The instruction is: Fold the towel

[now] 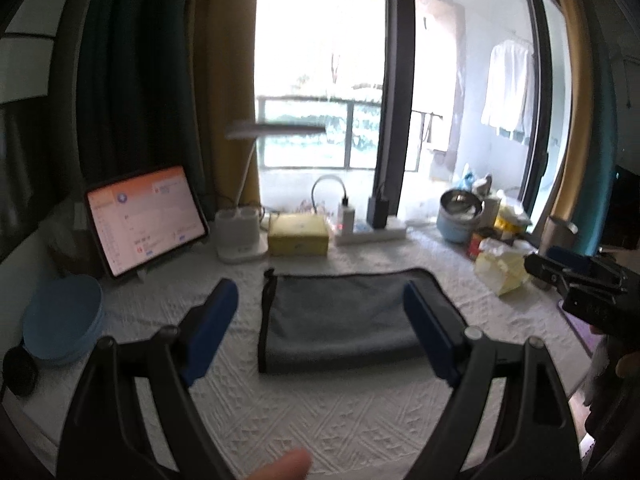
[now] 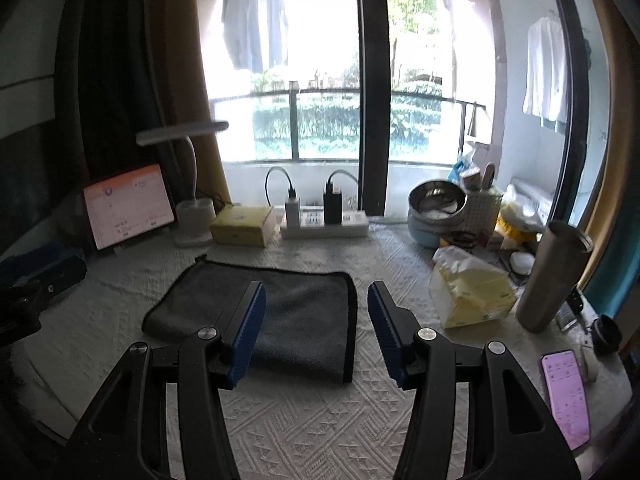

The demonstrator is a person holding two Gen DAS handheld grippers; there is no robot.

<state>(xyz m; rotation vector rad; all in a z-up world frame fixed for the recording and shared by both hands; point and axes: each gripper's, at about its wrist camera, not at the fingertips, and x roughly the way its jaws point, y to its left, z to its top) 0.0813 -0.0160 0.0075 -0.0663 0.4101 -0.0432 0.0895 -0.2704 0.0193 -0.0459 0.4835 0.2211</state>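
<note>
One folded towel, seemingly doubled; two grippers' jaws gape above.

Folded grey towel on white tablecloth, left tongs spread above

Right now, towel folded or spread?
Folded. The towel lies flat on the table as a compact rectangle with a rounded doubled edge nearest the left gripper. Both grippers are open, off it.
</note>
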